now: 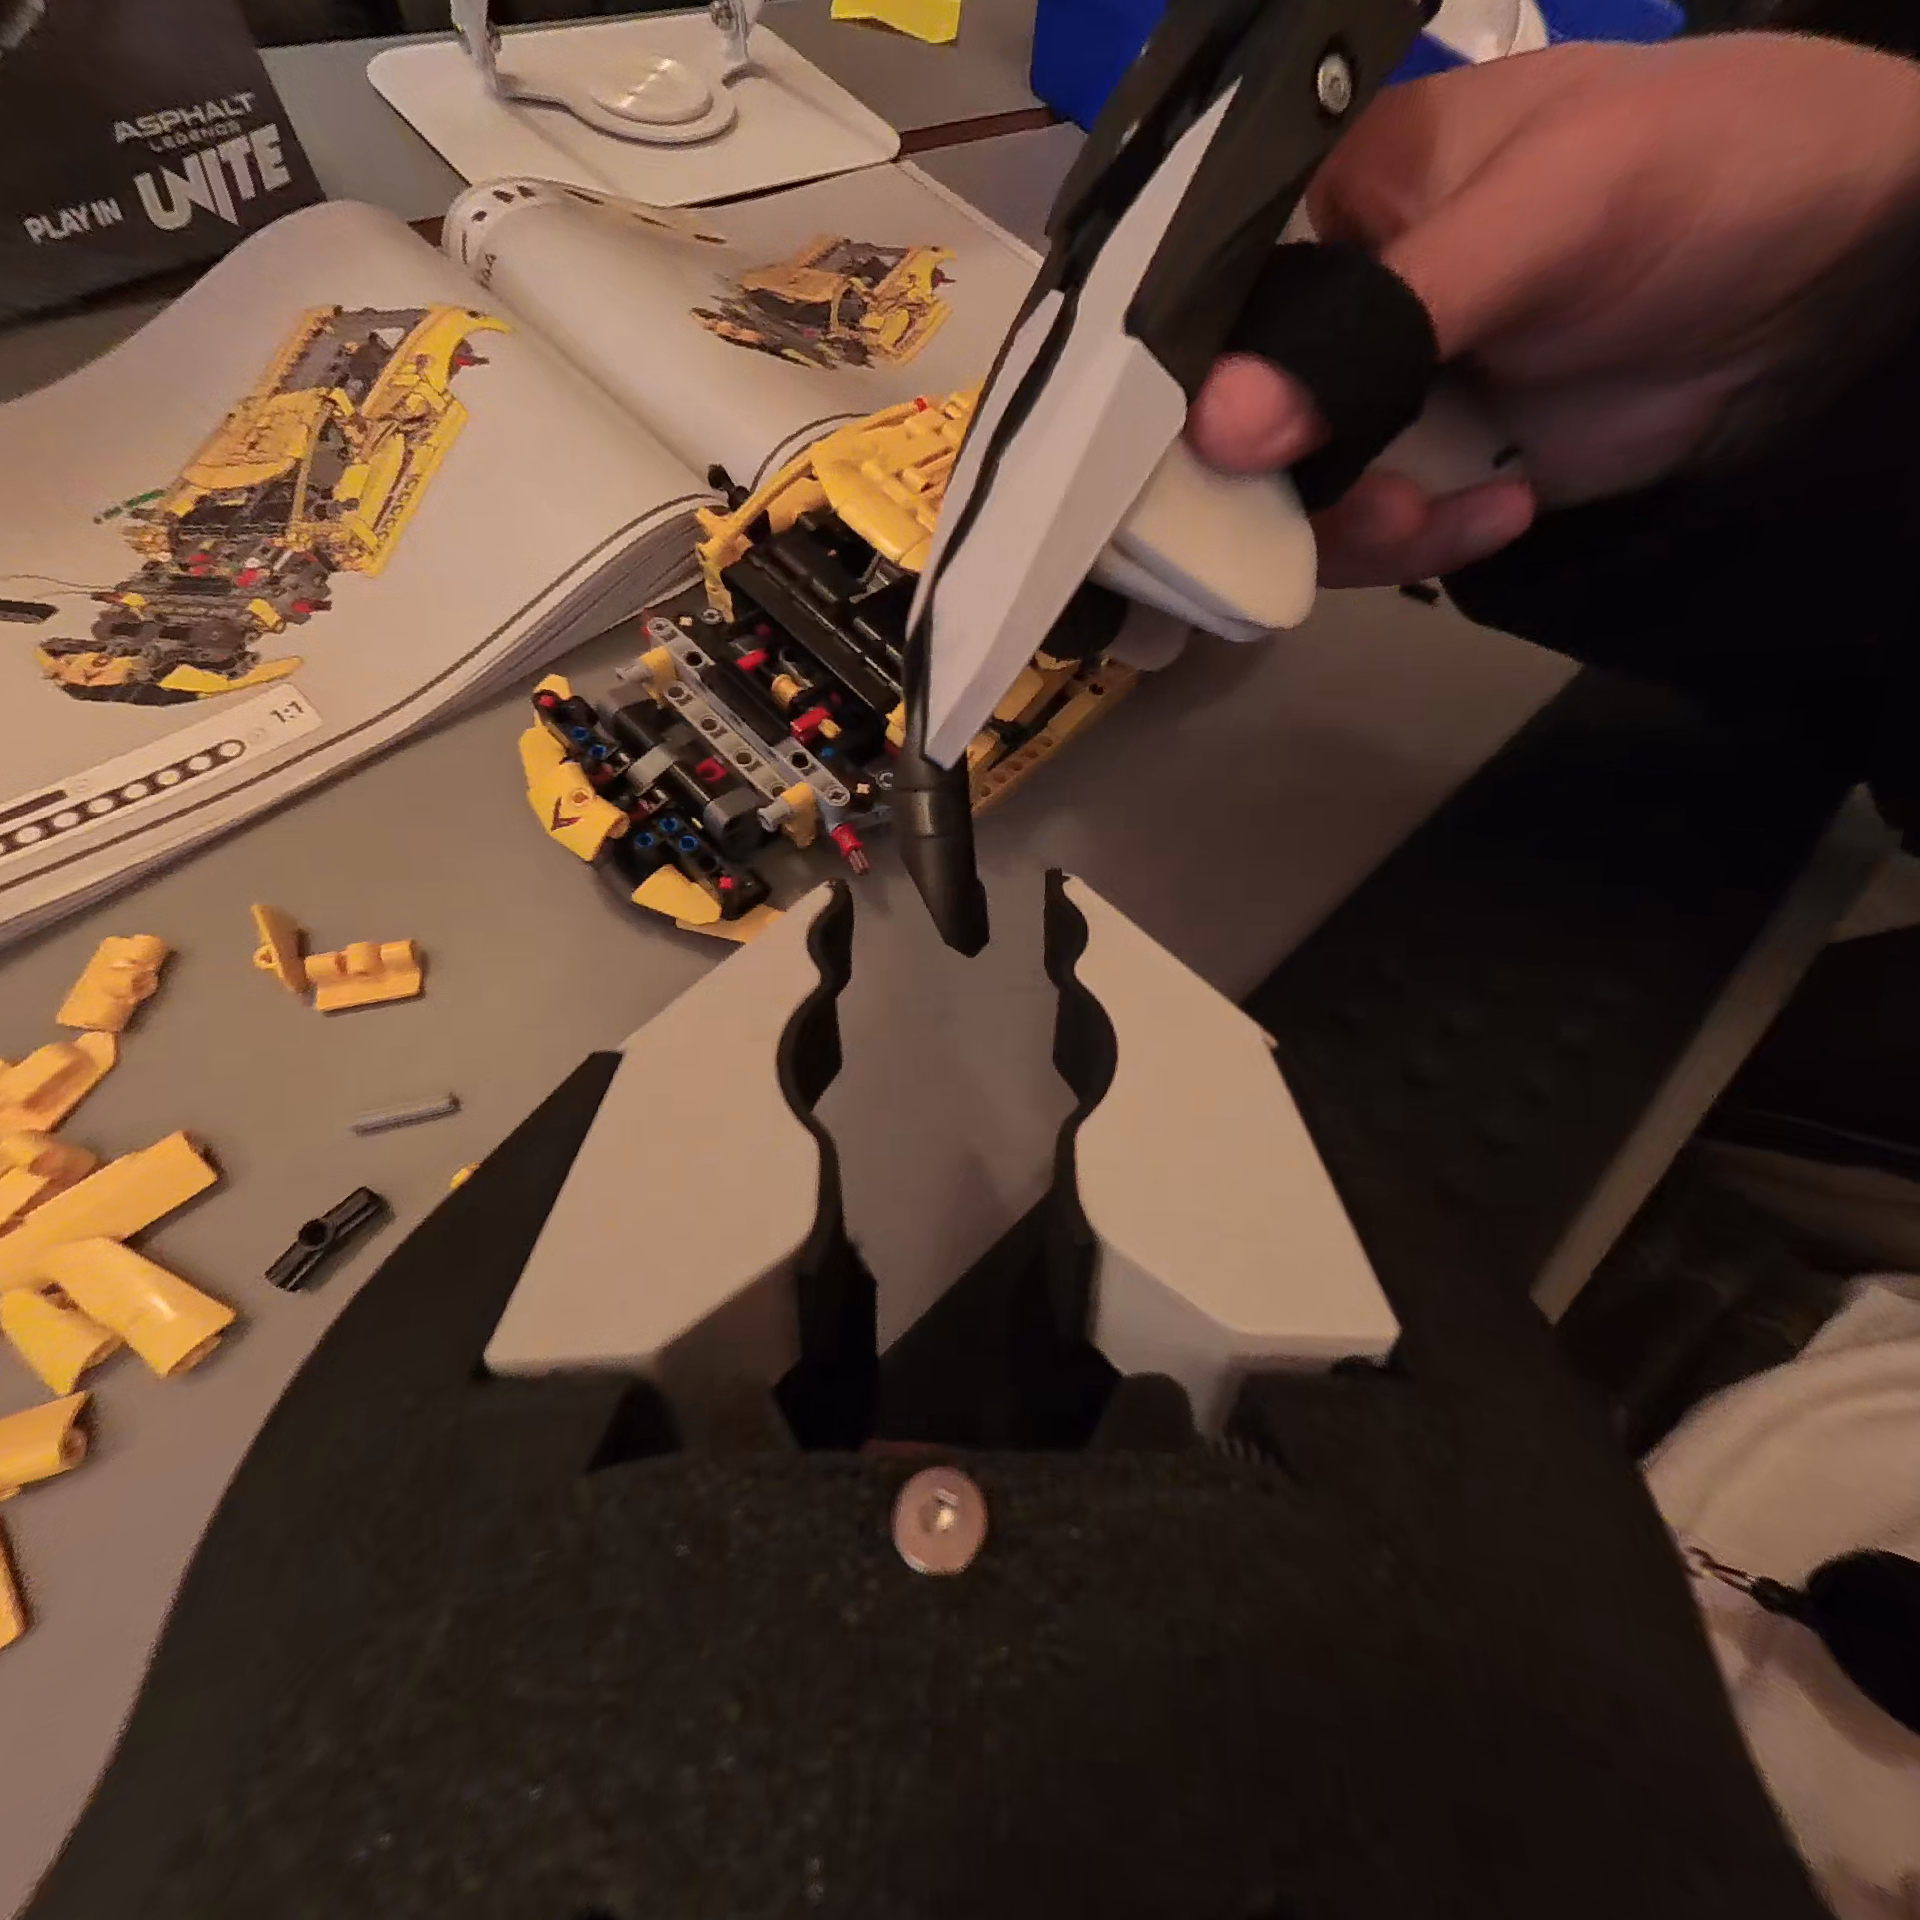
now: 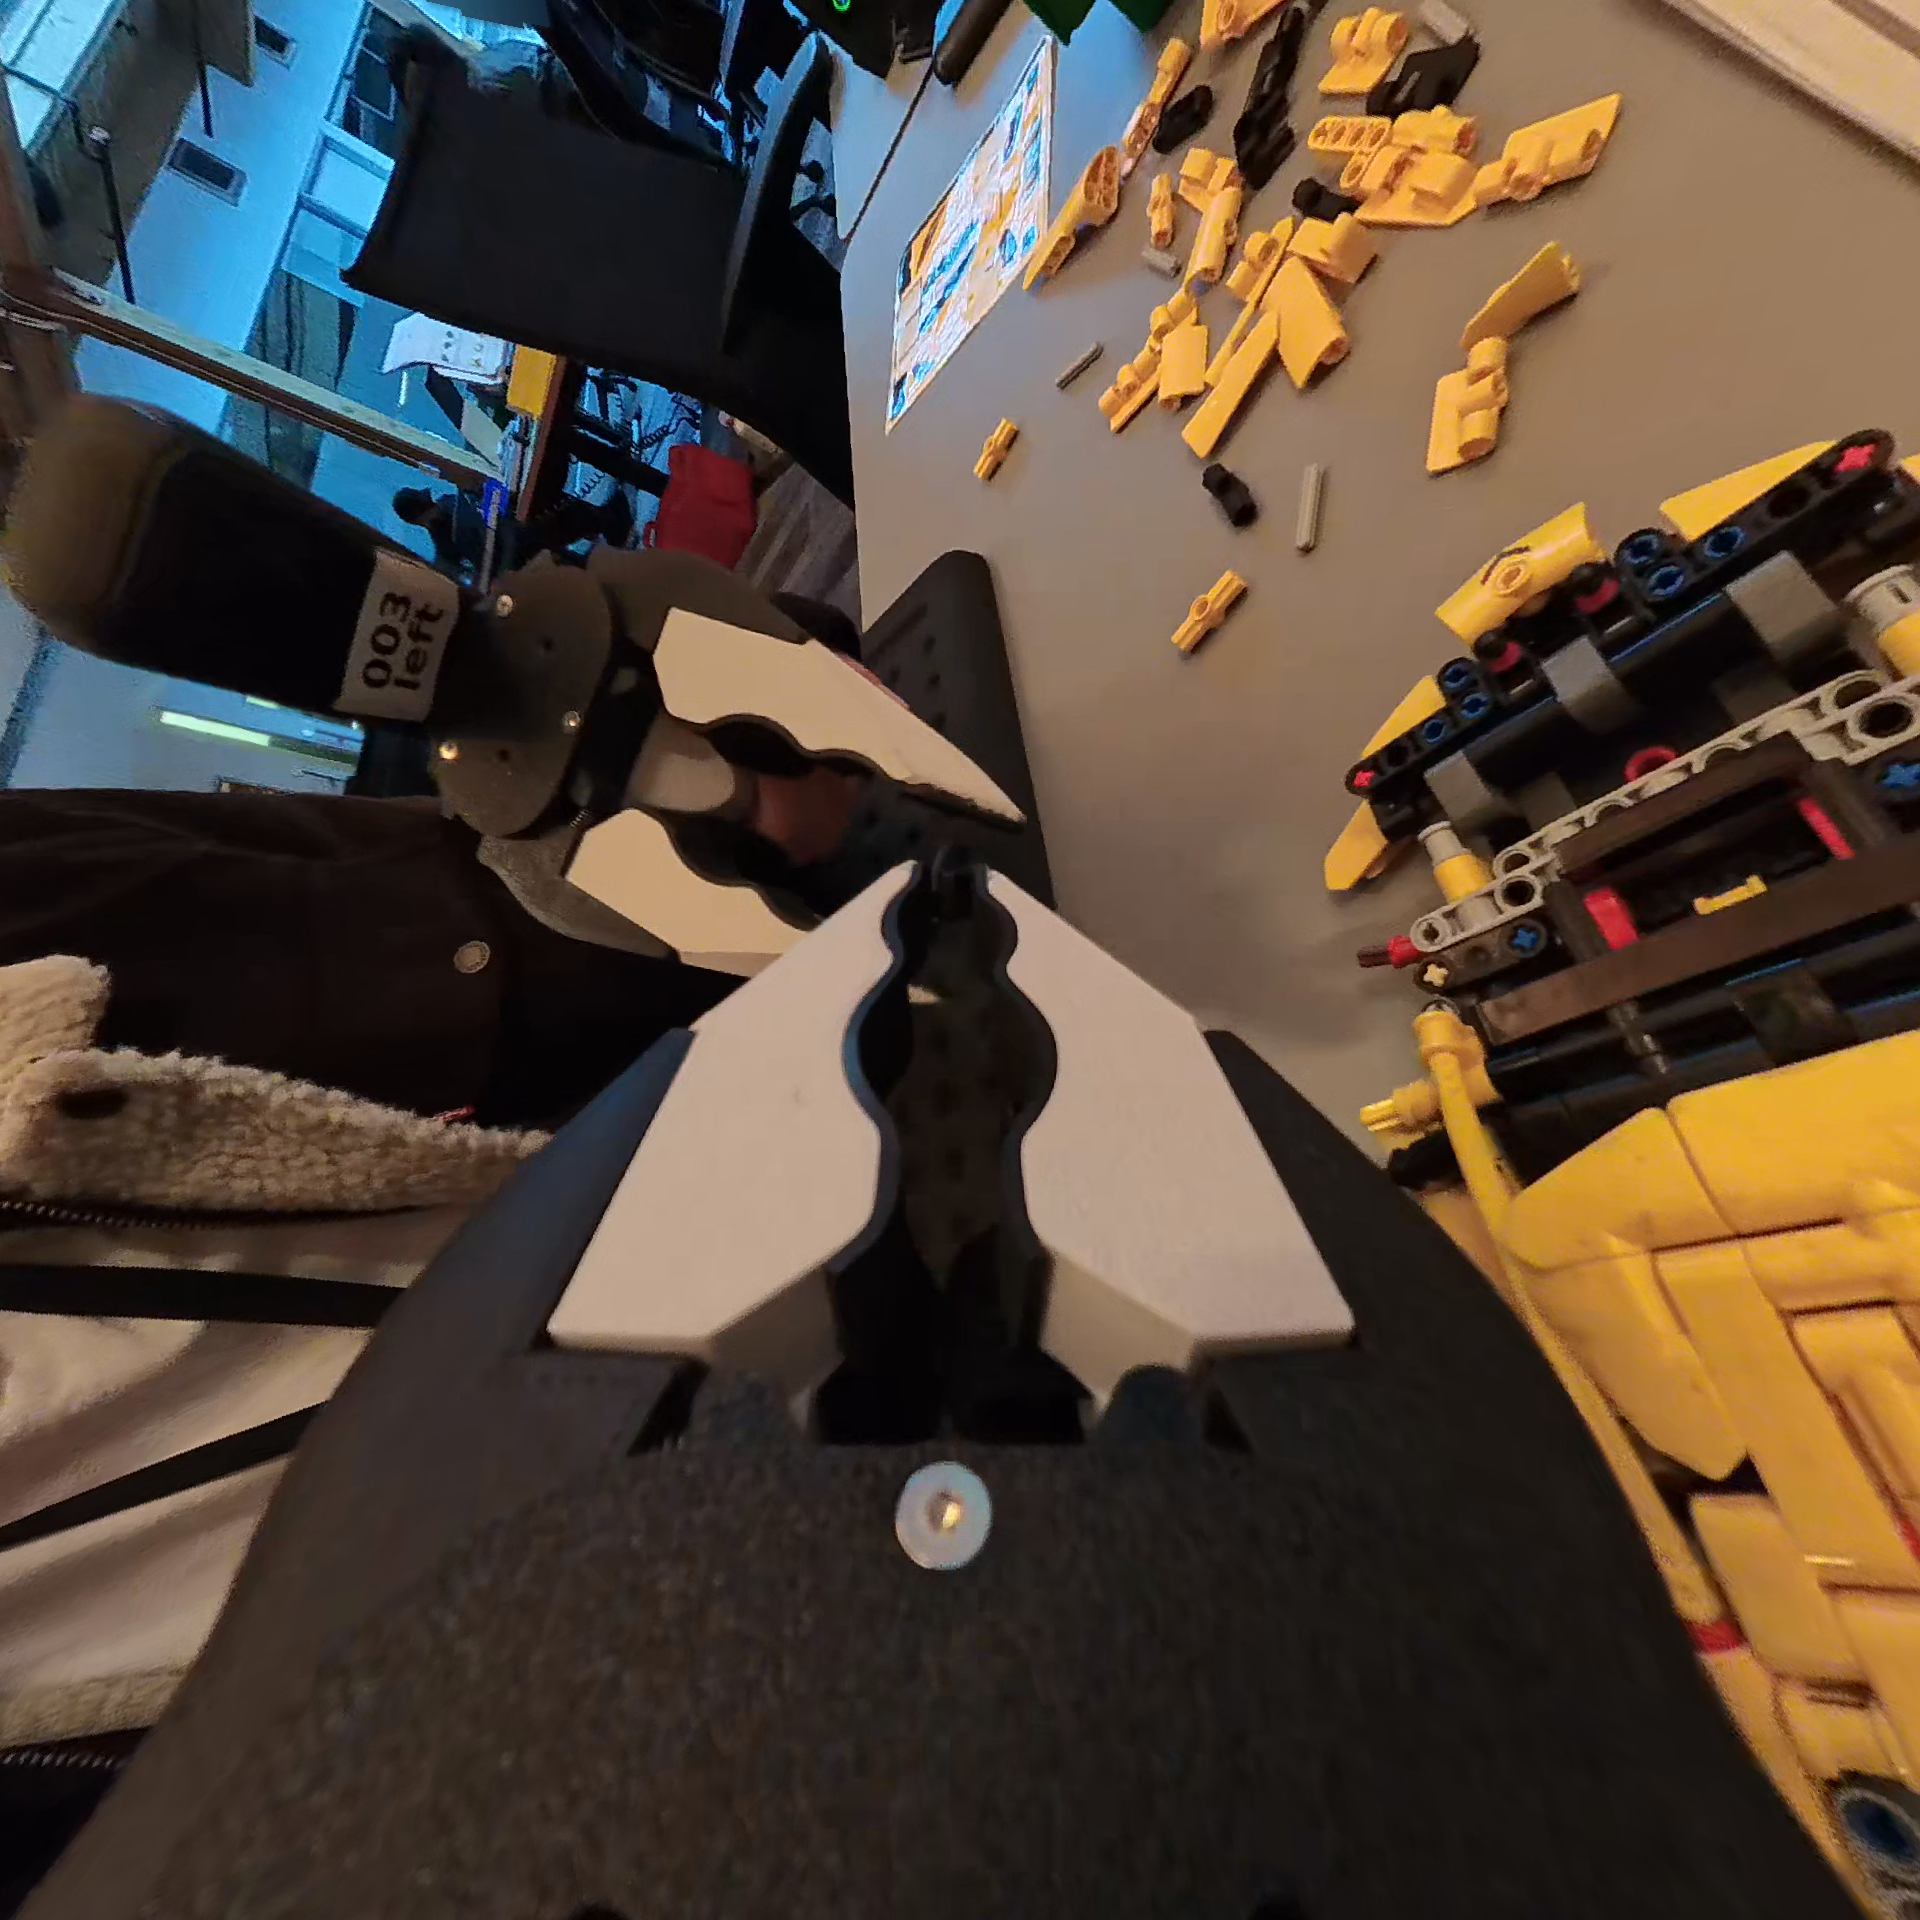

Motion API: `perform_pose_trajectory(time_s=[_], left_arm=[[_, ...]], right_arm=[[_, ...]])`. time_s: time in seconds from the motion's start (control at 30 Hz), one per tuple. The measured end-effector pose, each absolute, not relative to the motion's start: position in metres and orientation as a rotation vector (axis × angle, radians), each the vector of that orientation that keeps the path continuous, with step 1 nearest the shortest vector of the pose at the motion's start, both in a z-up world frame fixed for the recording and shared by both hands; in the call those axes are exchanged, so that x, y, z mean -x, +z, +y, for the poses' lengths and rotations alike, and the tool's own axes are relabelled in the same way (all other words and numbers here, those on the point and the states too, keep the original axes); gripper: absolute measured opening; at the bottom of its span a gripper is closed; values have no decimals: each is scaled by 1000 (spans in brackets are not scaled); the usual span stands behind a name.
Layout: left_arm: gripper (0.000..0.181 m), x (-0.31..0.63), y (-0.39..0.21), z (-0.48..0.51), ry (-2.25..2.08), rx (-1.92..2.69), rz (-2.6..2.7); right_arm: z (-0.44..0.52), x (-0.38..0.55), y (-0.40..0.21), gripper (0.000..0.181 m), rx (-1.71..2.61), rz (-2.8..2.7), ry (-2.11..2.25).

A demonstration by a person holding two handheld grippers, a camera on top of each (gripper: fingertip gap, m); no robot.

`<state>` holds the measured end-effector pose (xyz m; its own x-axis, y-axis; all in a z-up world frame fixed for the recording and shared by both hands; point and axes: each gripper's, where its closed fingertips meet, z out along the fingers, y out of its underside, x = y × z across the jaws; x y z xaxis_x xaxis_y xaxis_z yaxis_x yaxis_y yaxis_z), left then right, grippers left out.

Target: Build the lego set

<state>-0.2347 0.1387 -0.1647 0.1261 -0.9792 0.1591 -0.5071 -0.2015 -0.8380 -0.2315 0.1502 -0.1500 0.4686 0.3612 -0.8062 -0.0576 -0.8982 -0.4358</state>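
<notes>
One sticker sheet point(image 2: 971, 234), visible solely in right wrist view.

Beyond the jaws and well to their left in the left wrist view, a white tray-like stand point(image 1: 634, 114) with a round disc sits on the grey table point(image 1: 1195, 748), and a blue bin point(image 1: 1060, 62) shows just right of it at the top edge. In the right wrist view, a dark office chair point(image 2: 582, 208) stands far beyond the jaws to their upper left. A brown jacket with a fleece collar point(image 2: 239, 1132) lies close on their left.
</notes>
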Motion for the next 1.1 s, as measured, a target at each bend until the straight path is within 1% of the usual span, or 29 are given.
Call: perform_pose_trajectory(time_s=[0.17,0.23,0.3,0.37,0.5,0.73,0.8,0.87,0.9,1.03,1.1], left_arm=[[29,233,-155,137,-1213,1827,1437],[24,233,-152,129,-1411,1853,1490],[19,235,-145,113,-1697,1871,1545],[19,233,-140,111,-1844,1882,1537],[4,229,-136,109,-2042,1905,1518],[1,223,-140,115,-2150,1913,1514],[1,219,-138,120,-2234,1914,1456],[1,213,-142,129,-2284,1952,1374],[1,210,-145,135,-2291,1974,1333],[1,192,-157,174,-2359,2146,961],[1,182,-166,184,-2364,2244,832]], right_arm=[[141,229,-153,6,2337,-339,1415],[135,230,-150,6,2326,-402,1426],[129,230,-147,6,2316,-454,1442],[125,230,-144,7,2303,-495,1454],[119,228,-137,6,2256,-531,1527],[125,221,-142,7,2213,-510,1571],[133,217,-143,11,2172,-531,1487],[144,203,-152,33,2190,-532,1304],[149,191,-154,40,2182,-530,1183],[155,129,-149,41,2047,-504,693],[153,104,-149,41,1964,-474,519]])
